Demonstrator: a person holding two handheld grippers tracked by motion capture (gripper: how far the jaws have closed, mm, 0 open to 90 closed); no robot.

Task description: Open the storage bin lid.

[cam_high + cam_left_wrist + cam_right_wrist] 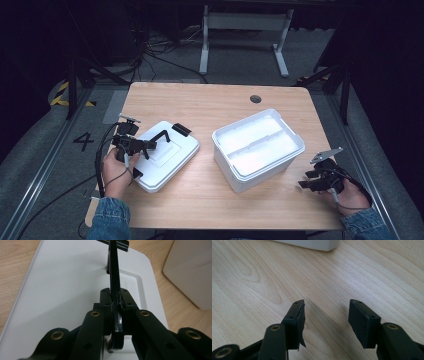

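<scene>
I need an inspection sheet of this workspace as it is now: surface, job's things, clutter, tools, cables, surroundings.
Surface: wooden table, a round hole near its far edge.
Job's things: white lid with a black handle, lying flat; open white box to its right, apart from it.
Clutter: nothing seen.
Tools: left tool shut on the black handle; right tool open over bare wood.
Cables: one trails from the left tool; more on the floor.
Surroundings: grey floor, white desk frame, dark background.

1. White lid (167, 161) with a black handle (161, 135) raised upright lies flat at lower left of the worktop.
2. Open white bin (257, 148) stands right of centre, apart from the lid.
</scene>
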